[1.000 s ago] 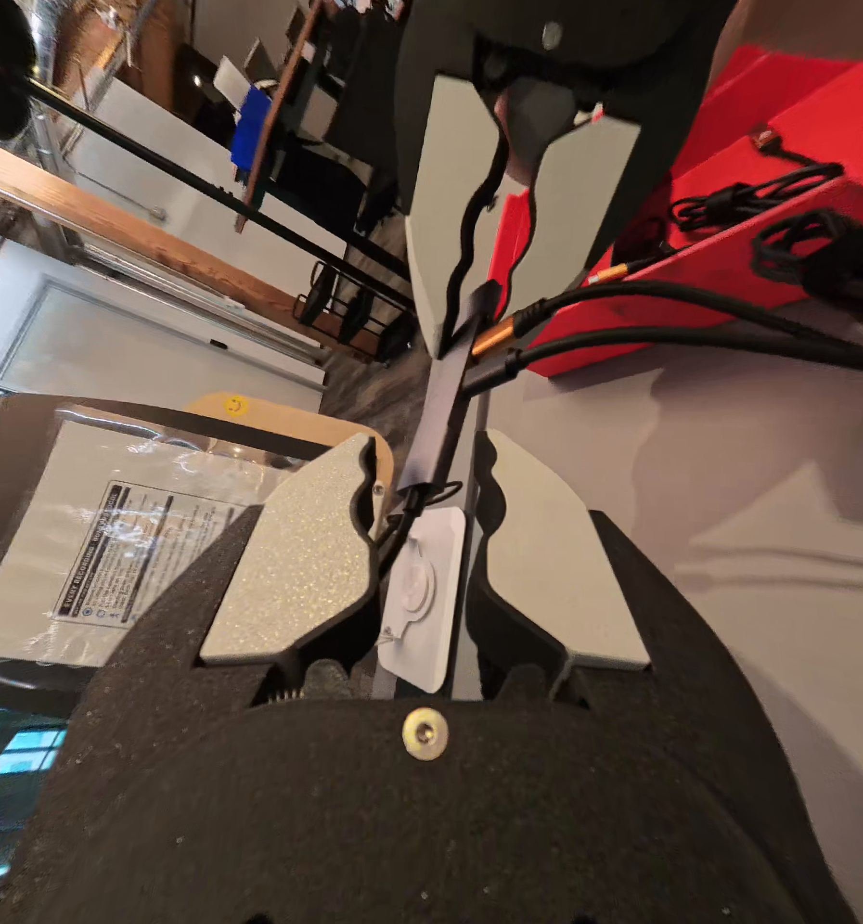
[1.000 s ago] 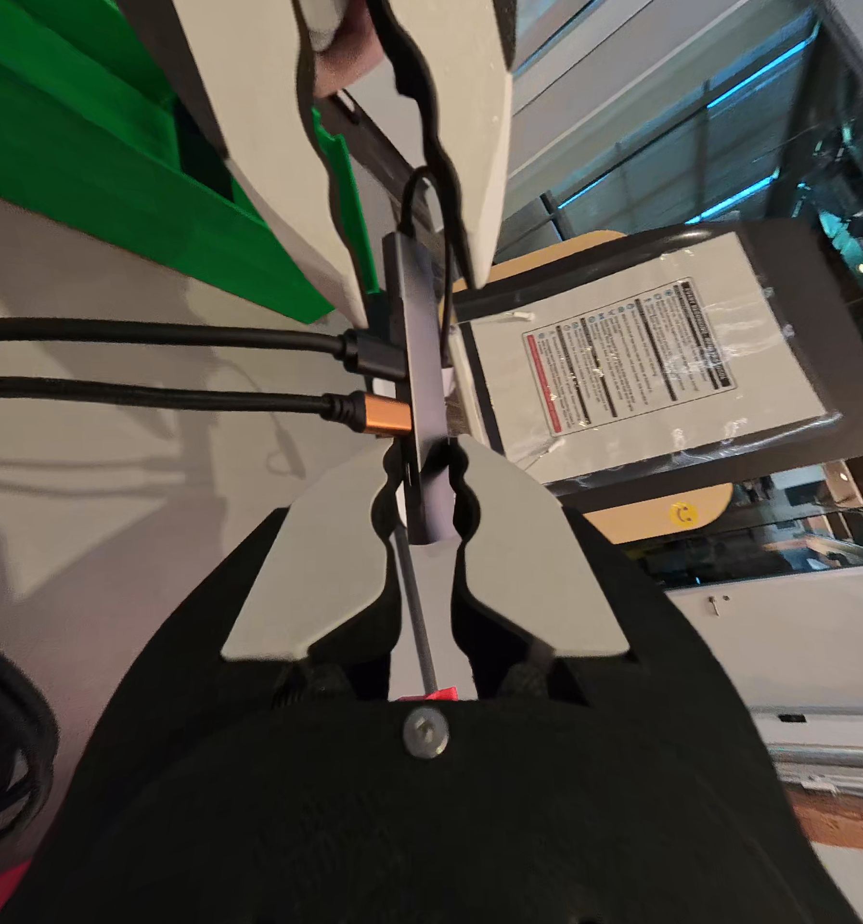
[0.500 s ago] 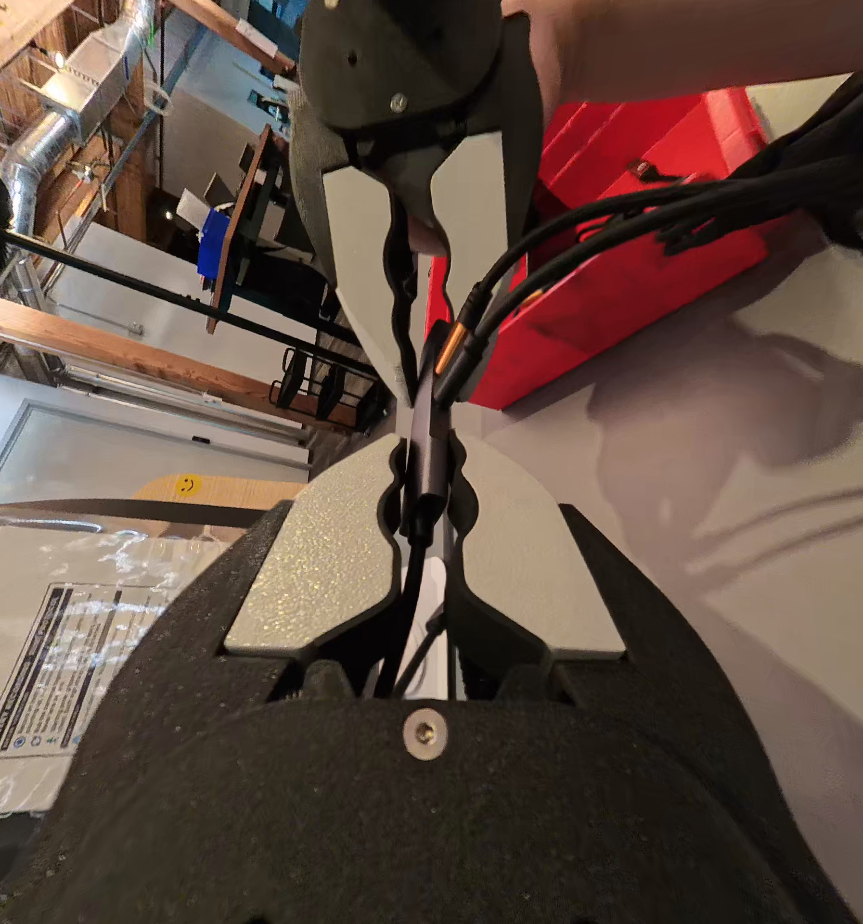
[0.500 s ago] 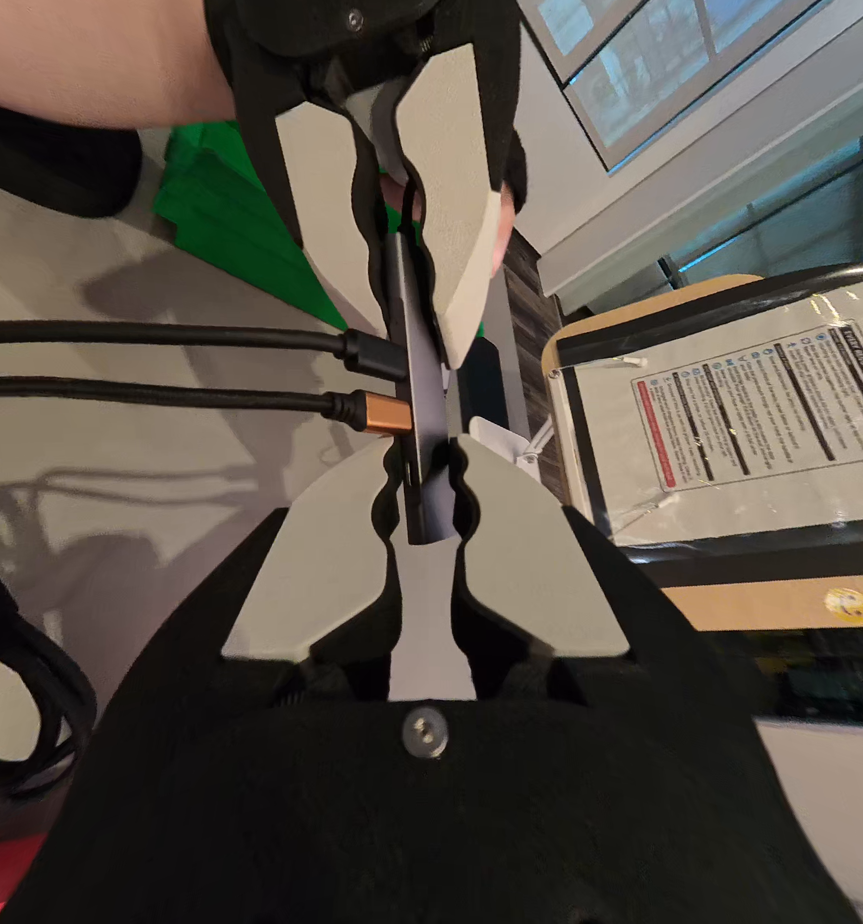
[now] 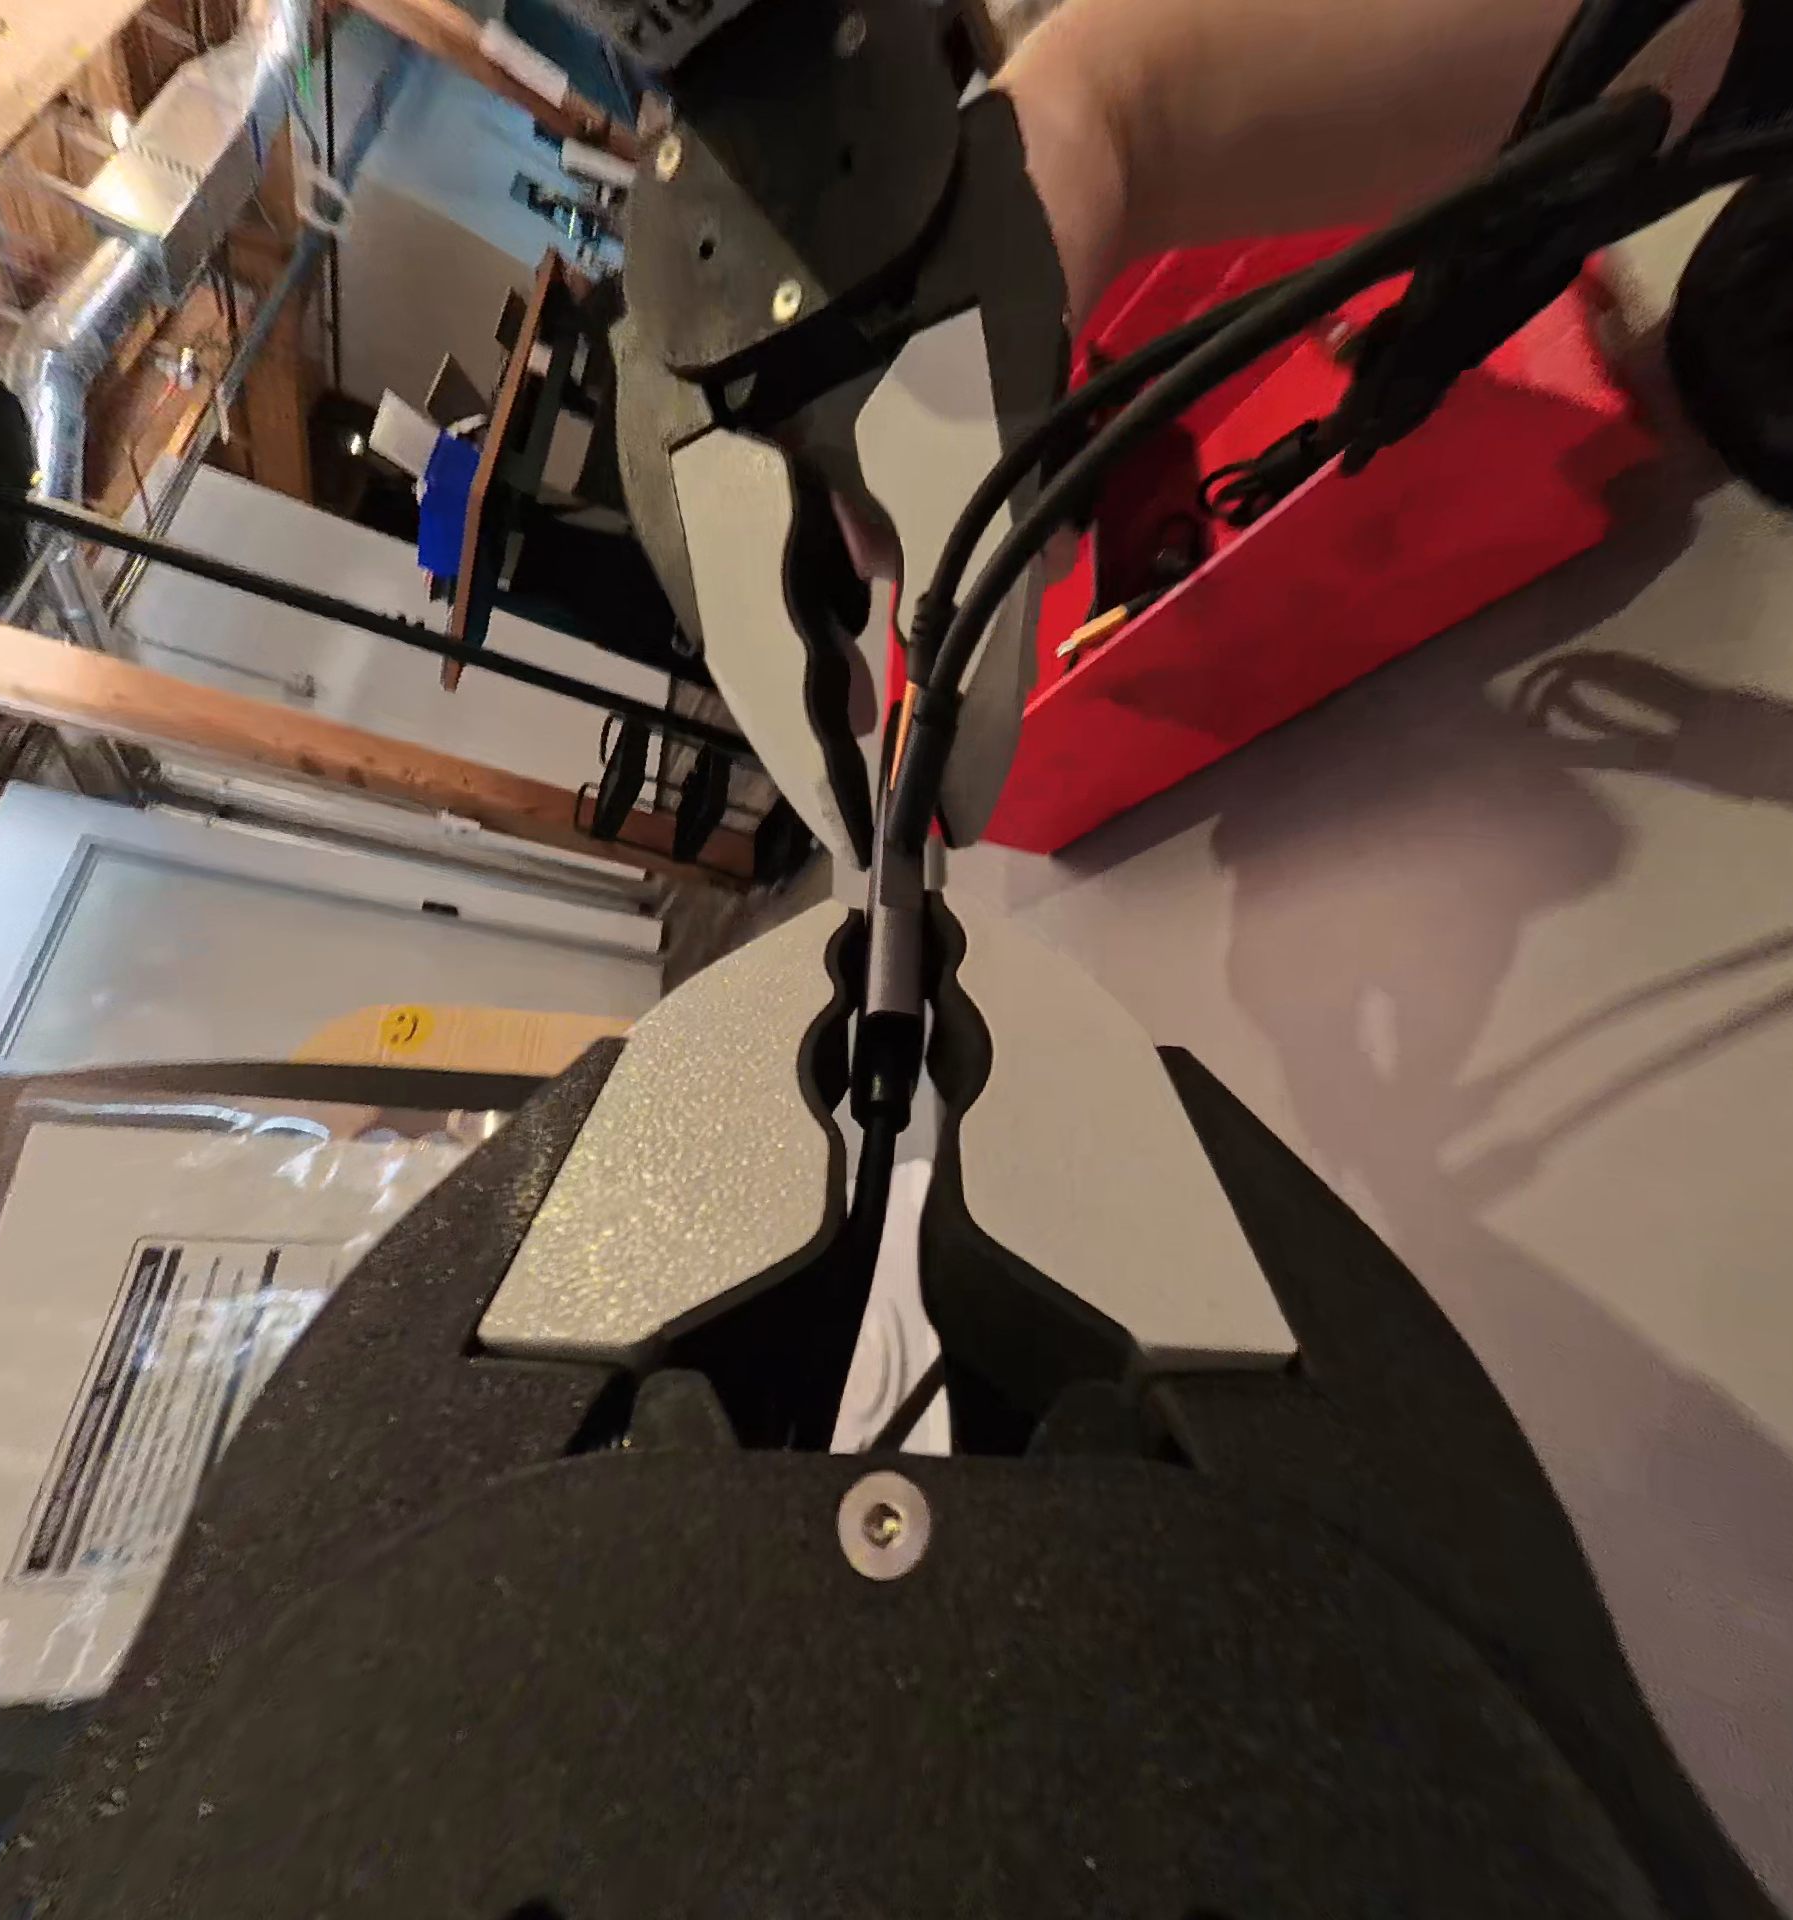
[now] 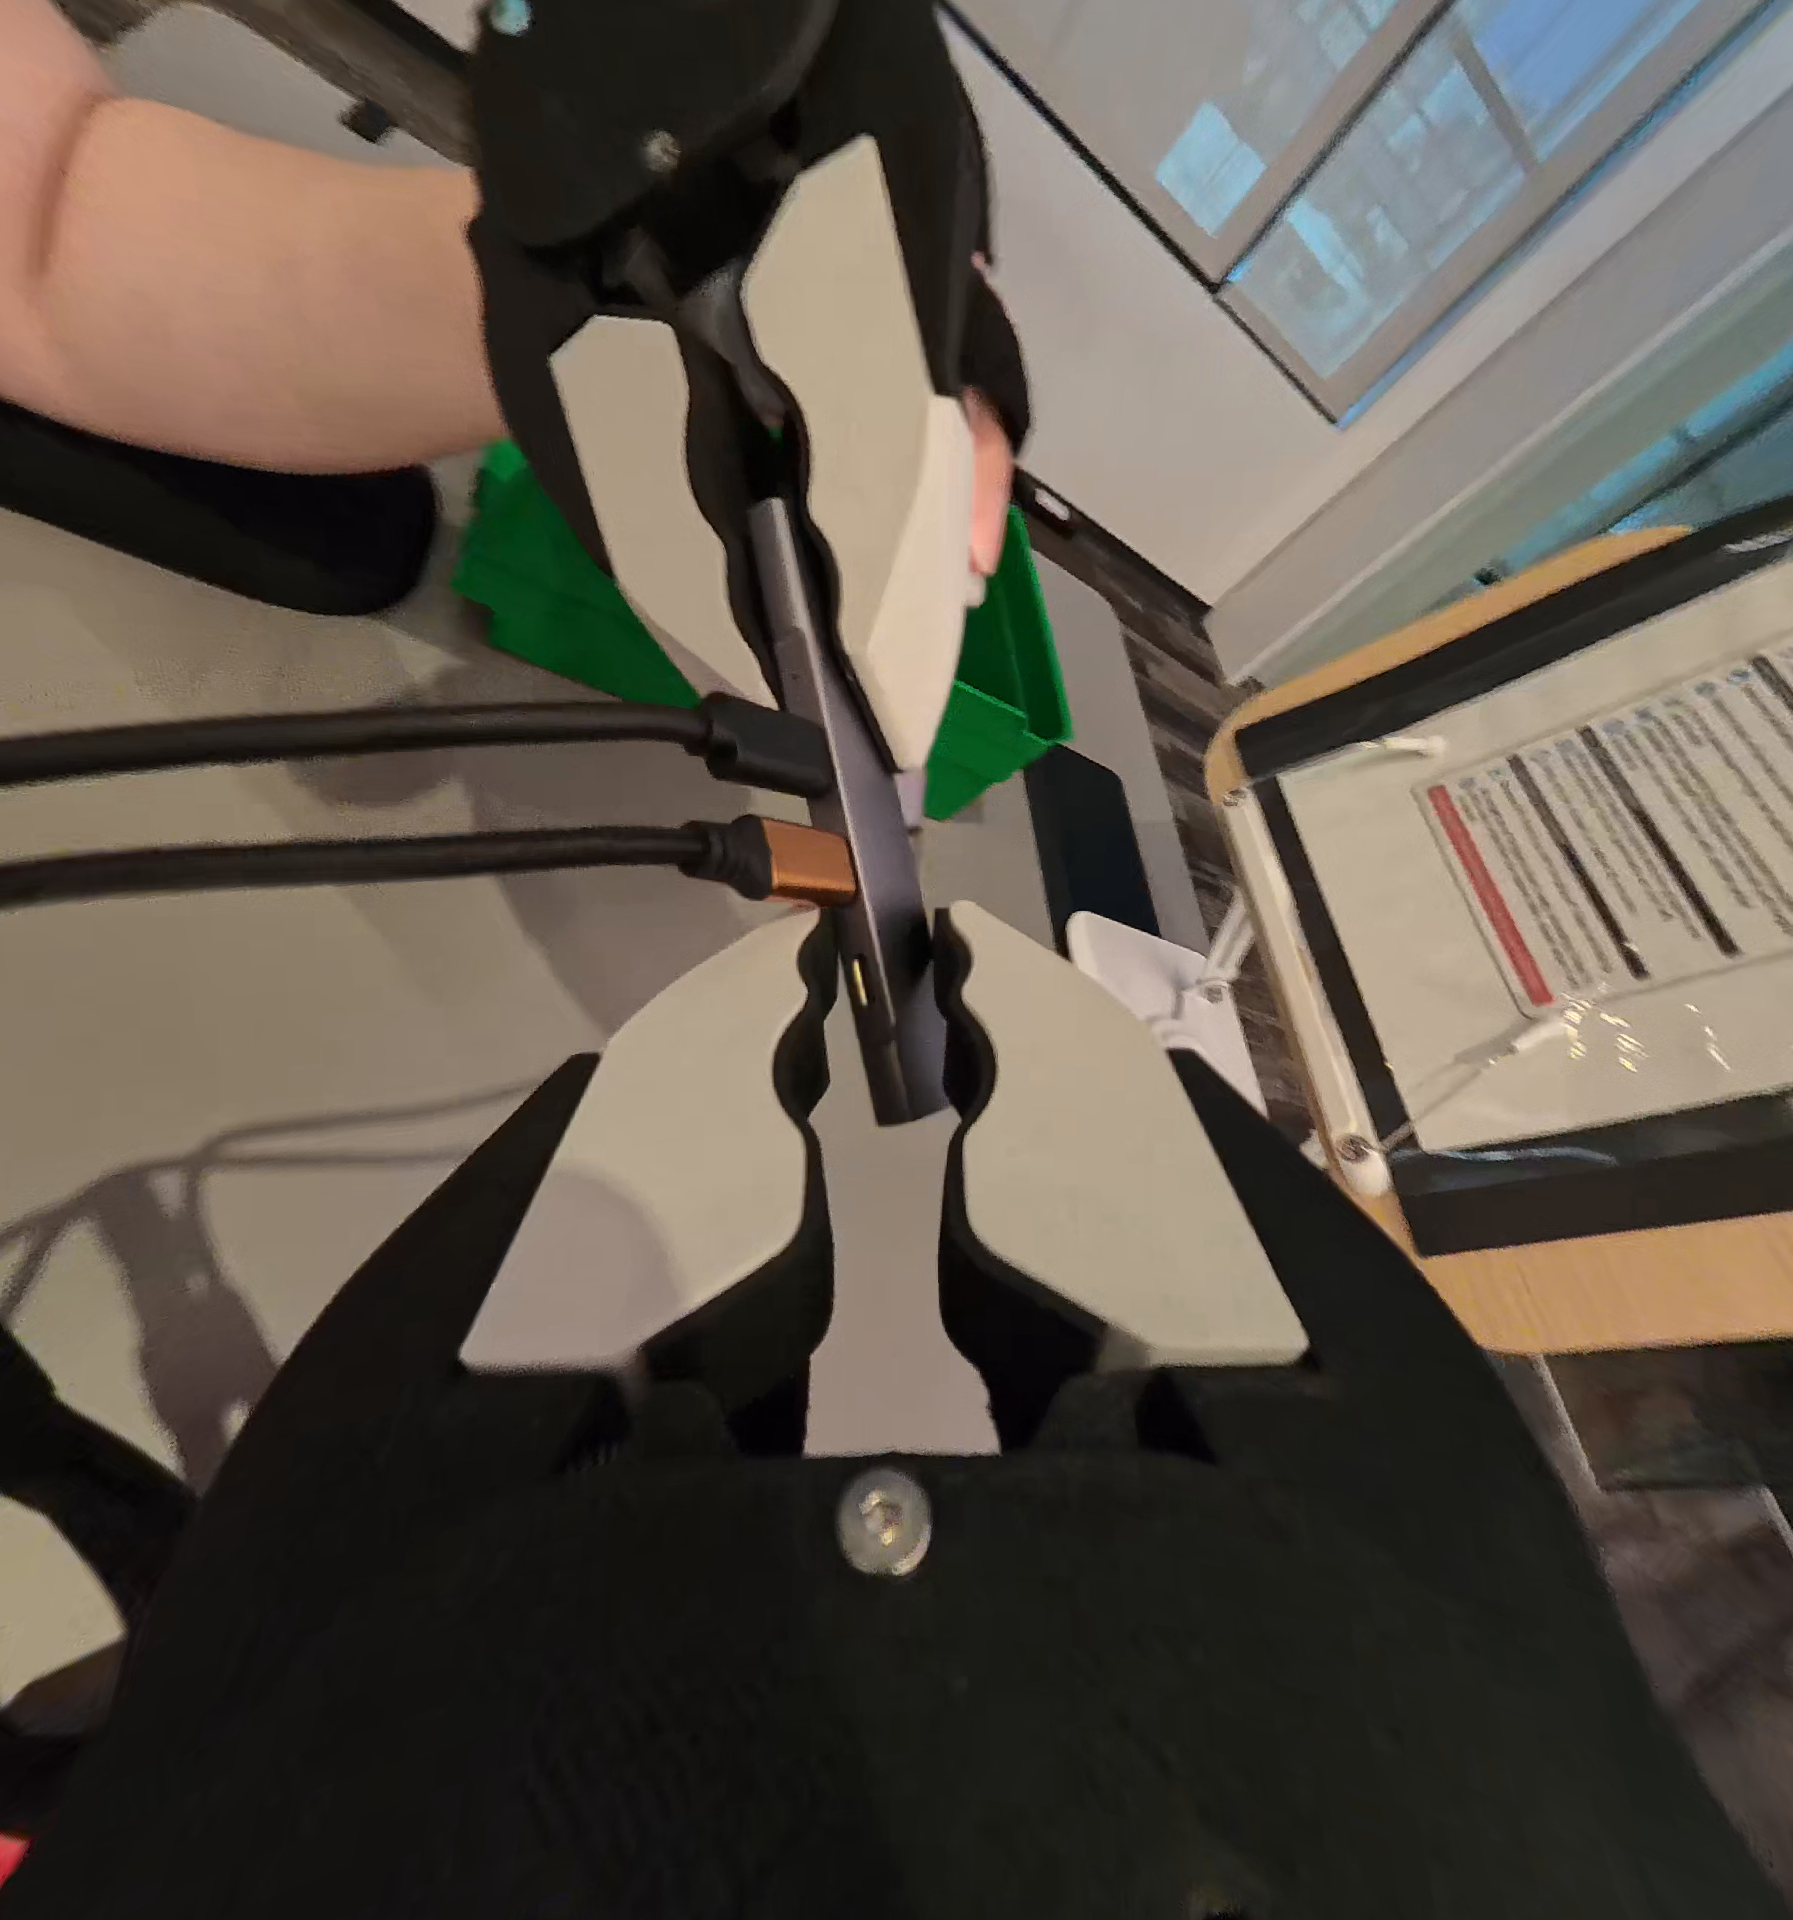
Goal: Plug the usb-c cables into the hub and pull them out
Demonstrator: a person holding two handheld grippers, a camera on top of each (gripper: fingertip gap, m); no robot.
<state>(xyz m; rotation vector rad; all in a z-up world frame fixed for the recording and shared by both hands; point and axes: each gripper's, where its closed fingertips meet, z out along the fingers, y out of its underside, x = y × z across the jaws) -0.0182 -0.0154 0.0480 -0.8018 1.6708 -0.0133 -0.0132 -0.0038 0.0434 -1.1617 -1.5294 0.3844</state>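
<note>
A slim dark grey hub (image 6: 876, 831) is held in the air between both grippers, tilted. My right gripper (image 6: 884, 920) is shut on its free end. My left gripper (image 5: 892, 920) is shut on the other end of the hub (image 5: 890, 966), where its own short black lead comes out. Two USB-C cables are plugged into the hub's side: one with a black plug (image 6: 767, 743), one with a copper plug (image 6: 804, 862). Both cables (image 5: 985, 561) run off over the red bin. Each view shows the other gripper facing it, held by a hand.
A red bin (image 5: 1339, 623) with black cables stands on the grey table (image 5: 1494, 1143). A green bin (image 6: 1006, 665) stands behind the left gripper. A board with a laminated sheet (image 6: 1598, 883) lies past the table edge, with a small white part (image 6: 1152, 966) beside it.
My left gripper was open around the hub's lead a second ago and has shut on the hub's end. Both grippers have since tilted with the hub. Both cables stay plugged in.
</note>
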